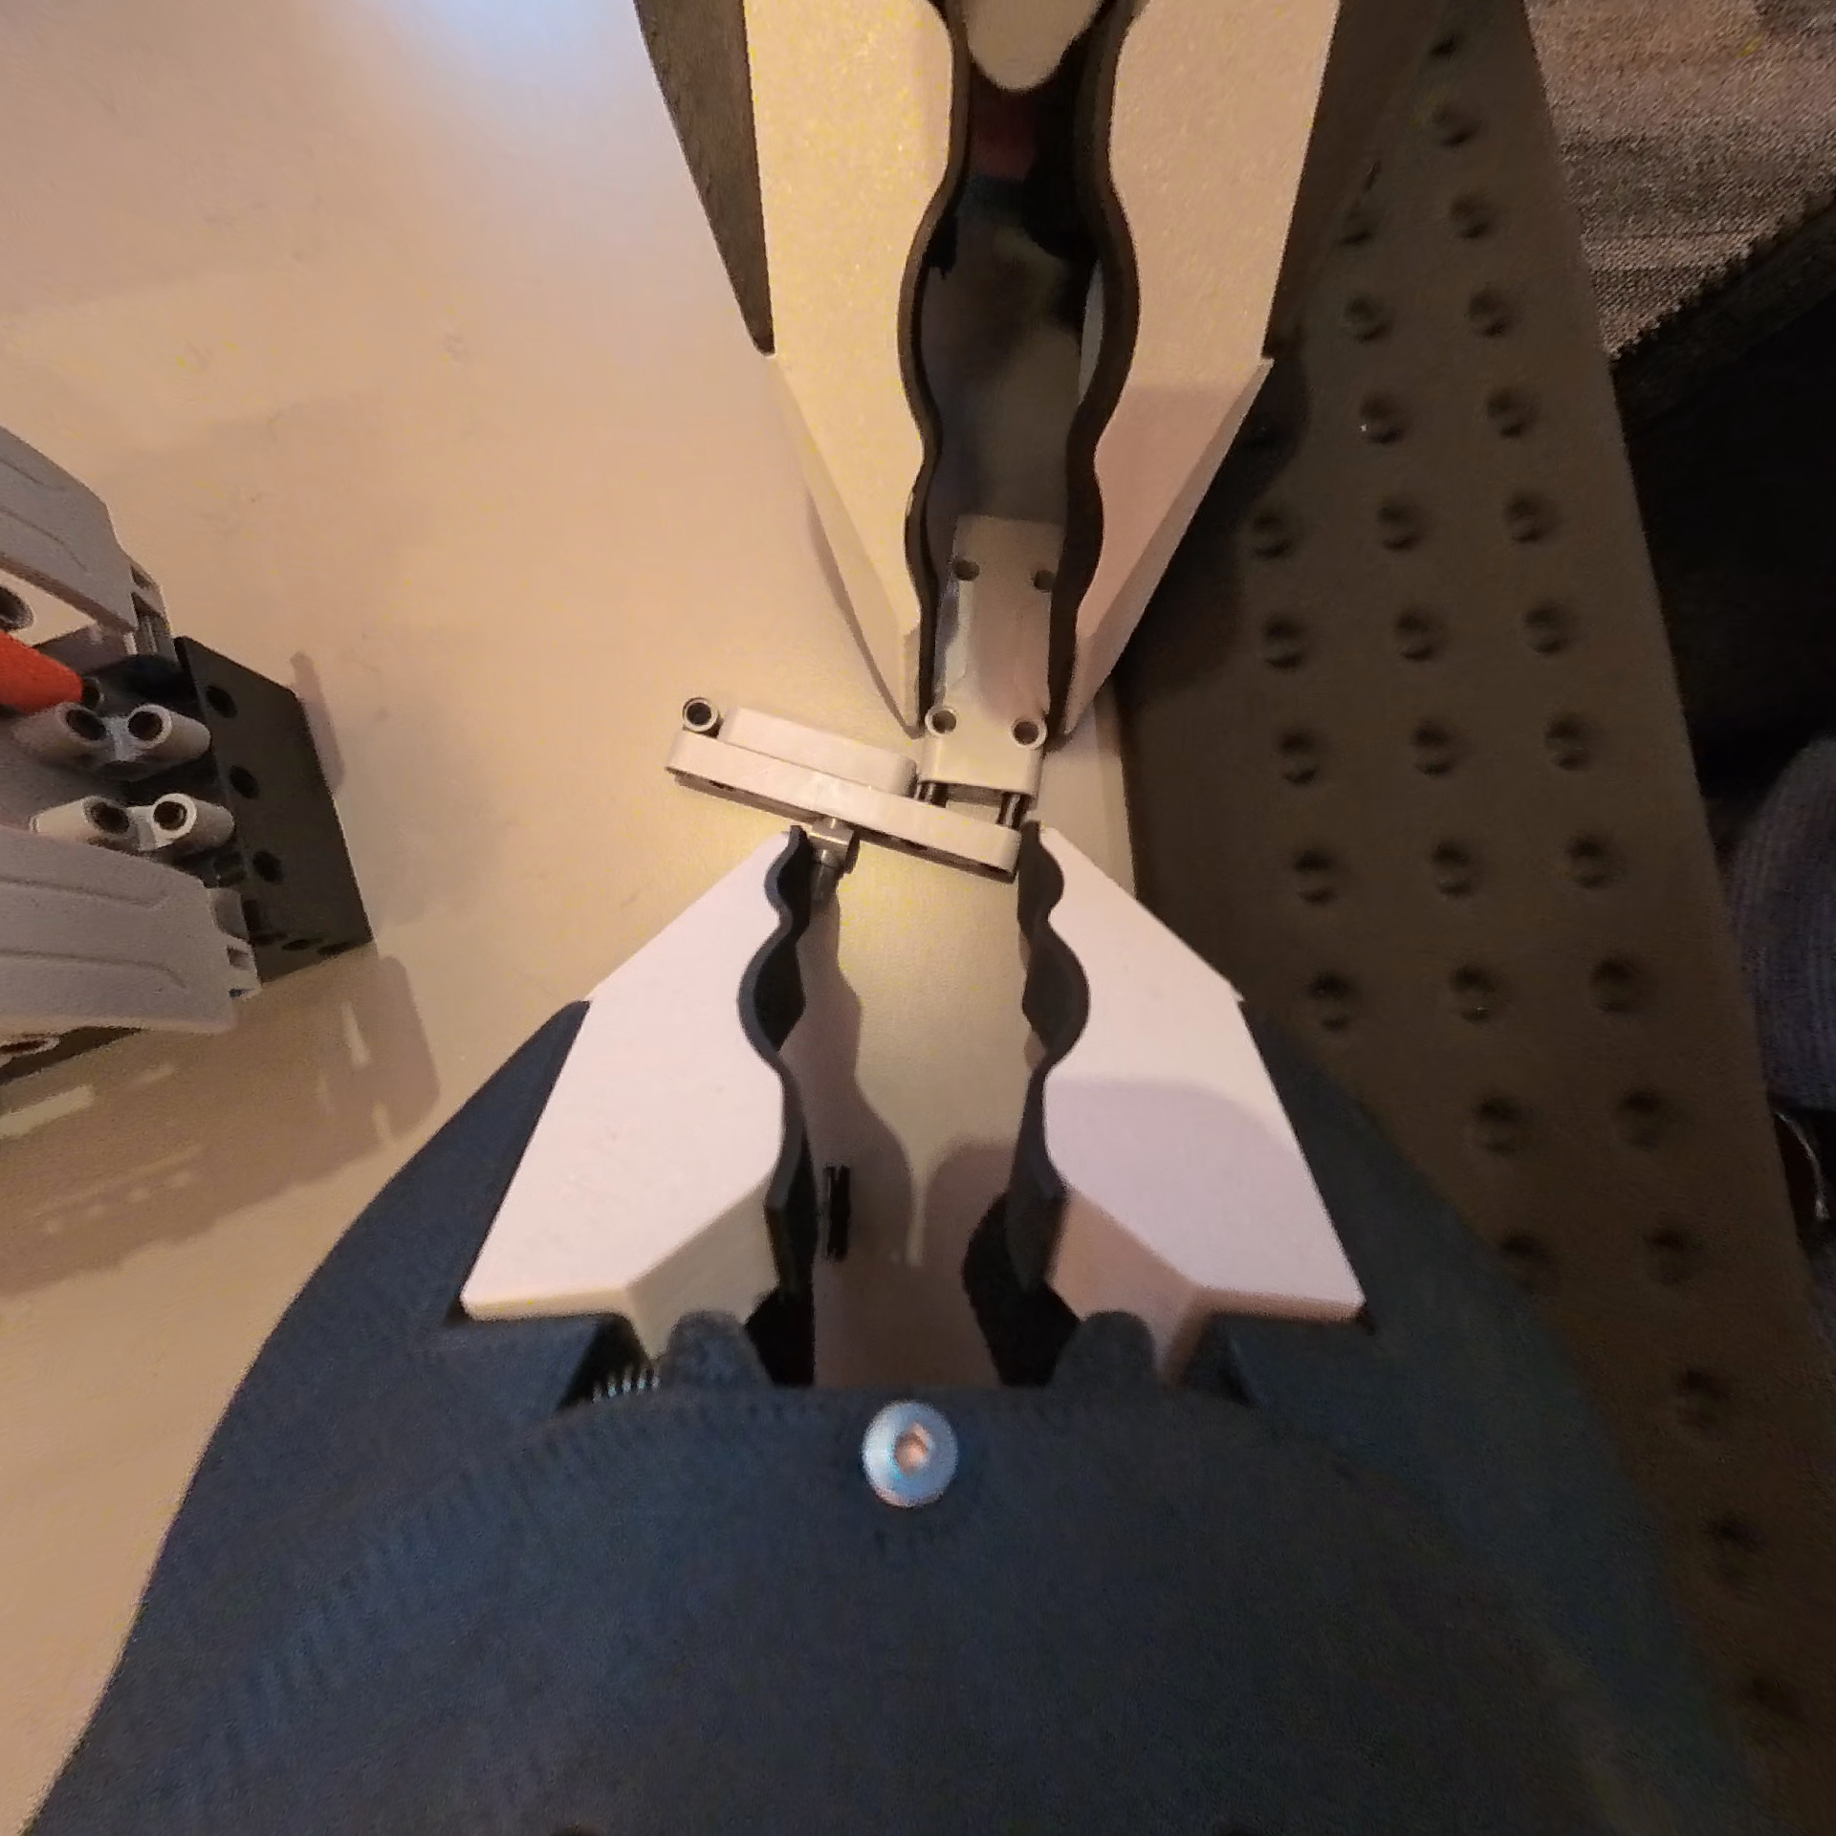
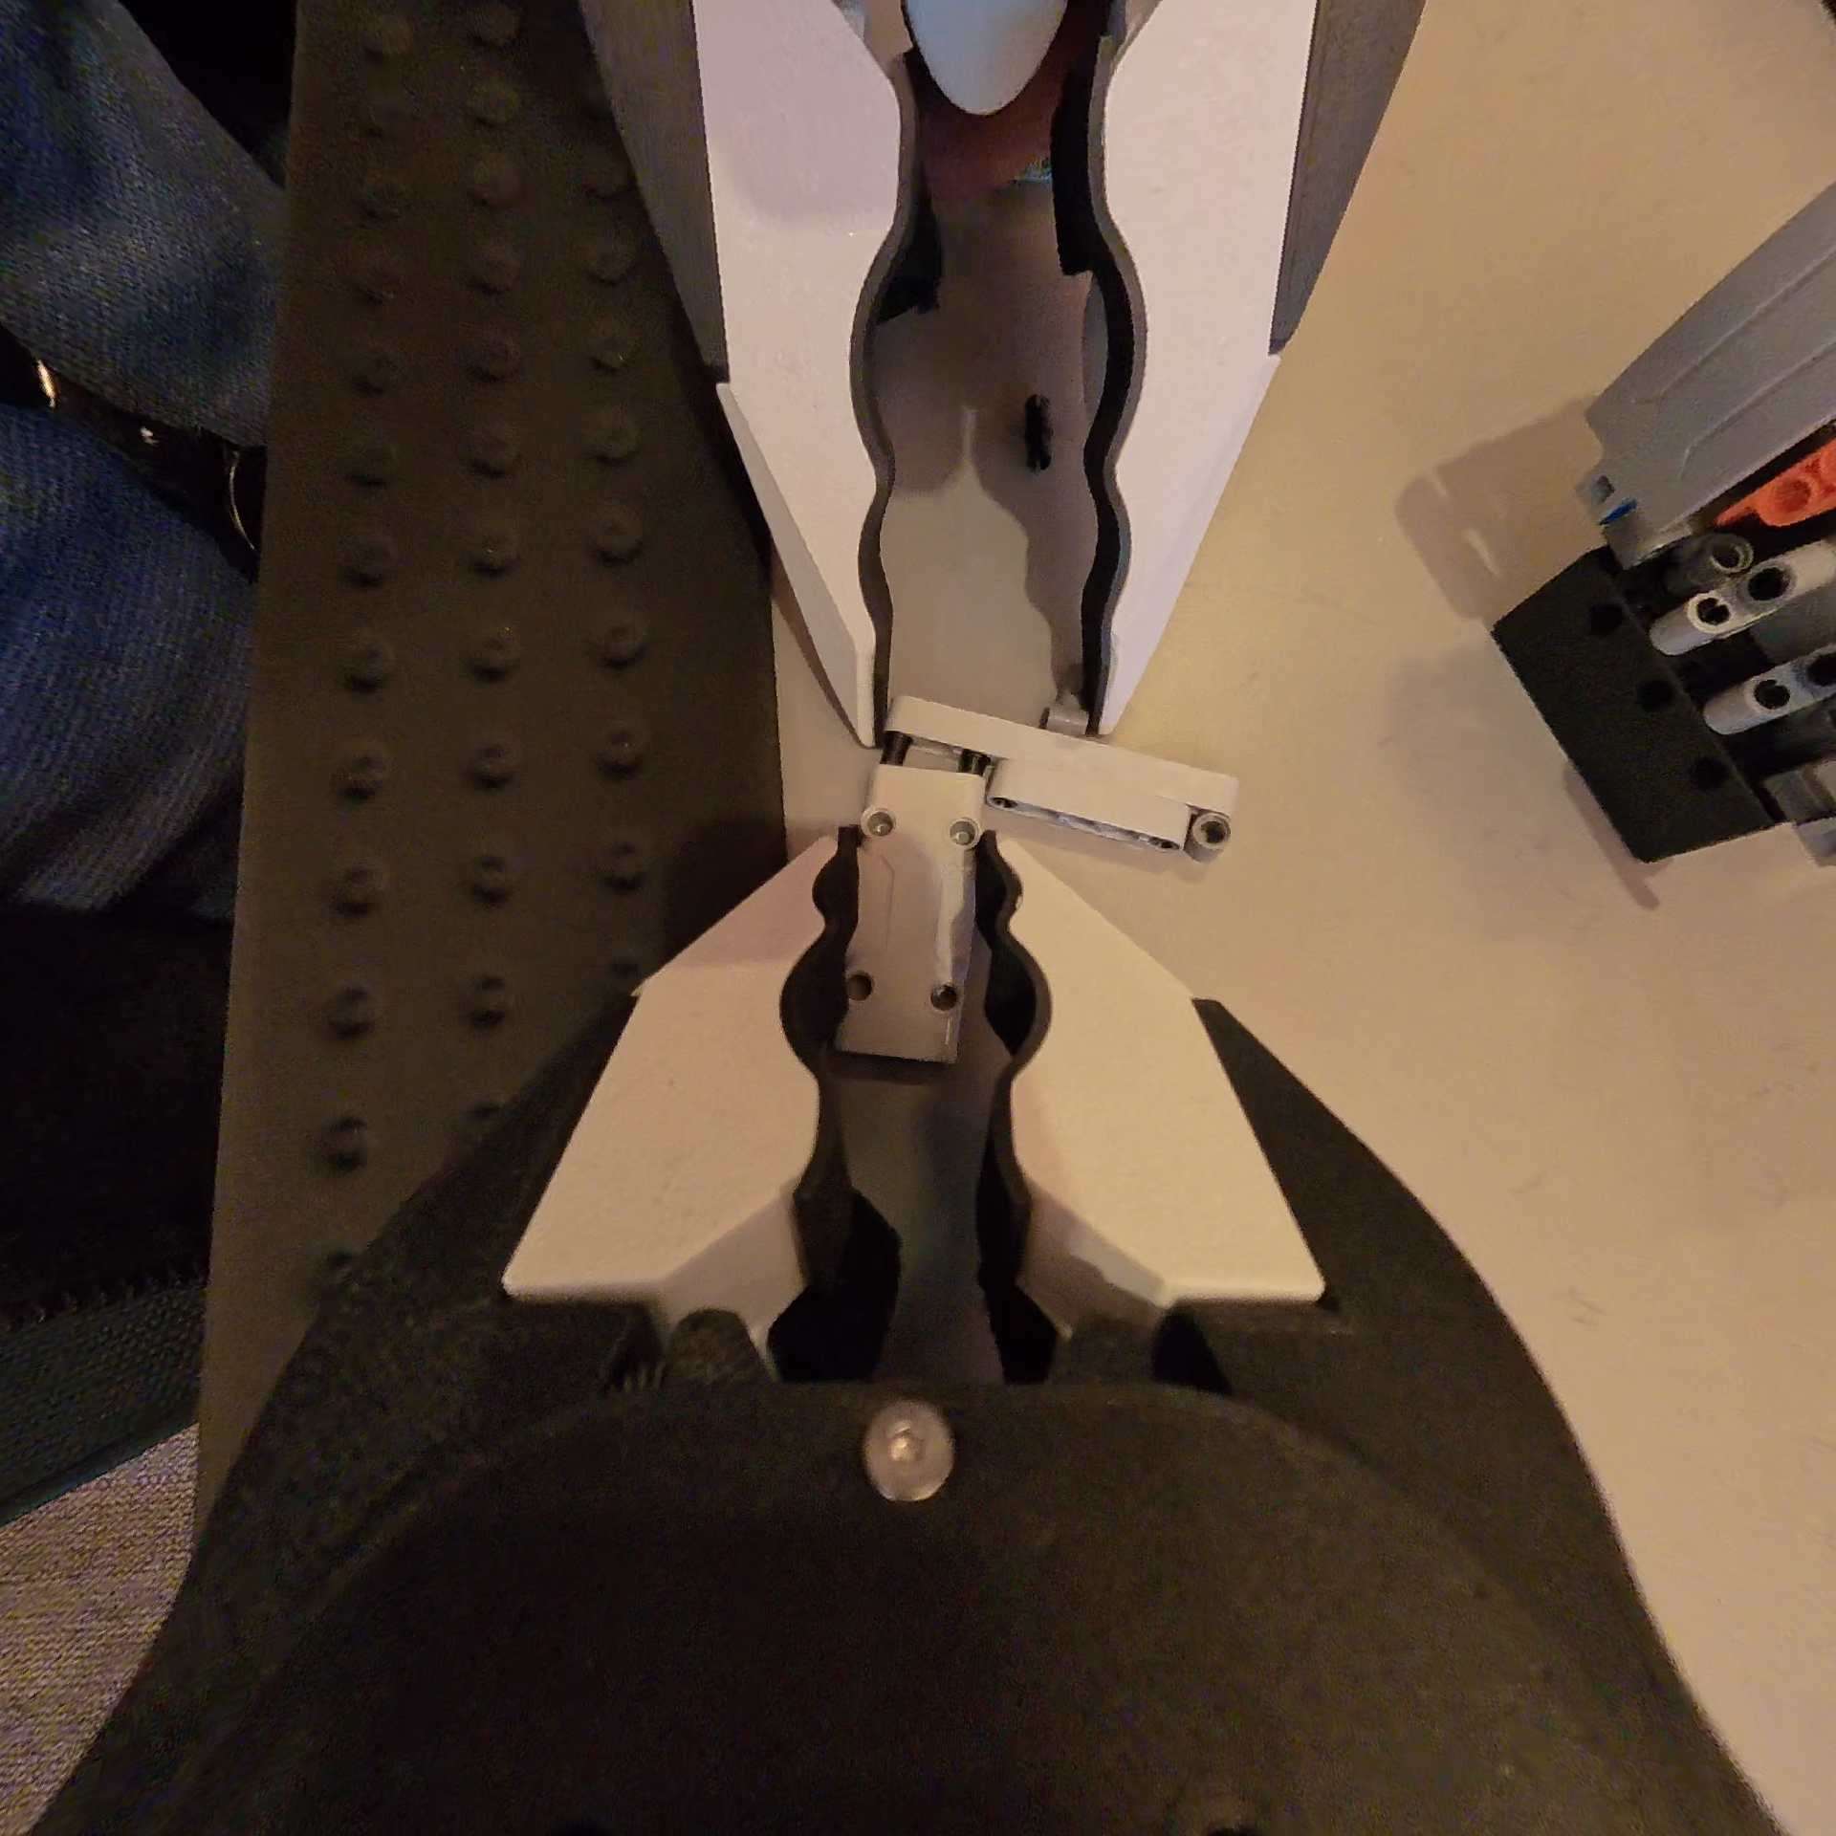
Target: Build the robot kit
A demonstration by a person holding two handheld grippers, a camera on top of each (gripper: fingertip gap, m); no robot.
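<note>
A pale cream table carries everything here, with a dark studded baseplate lying along one edge and grey carpet beyond it. The two tongs face each other tip to tip over the bare strip beside that baseplate. The right tongs are clamped on a light grey block with small round holes at its corners, the block sitting lengthwise between their wavy black pads. At its far end the block is joined by two short black pins to a flat grey beam that lies crosswise between the two sets of tips. The left tongs stand parted, much wider than the beam is thick; the inner tip of one finger touches a small grey connector that sticks out from the beam's near side, while the other finger is just beside the beam's end, and I cannot tell whether it touches. A small black pin lies loose on the table between the left tongs' fingers, near their base. Well apart, toward the table's other side, sits a partly built model of grey panels on a black holed block, with grey tubes and one orange piece showing. A person's blue denim trouser leg shows past the baseplate.
</note>
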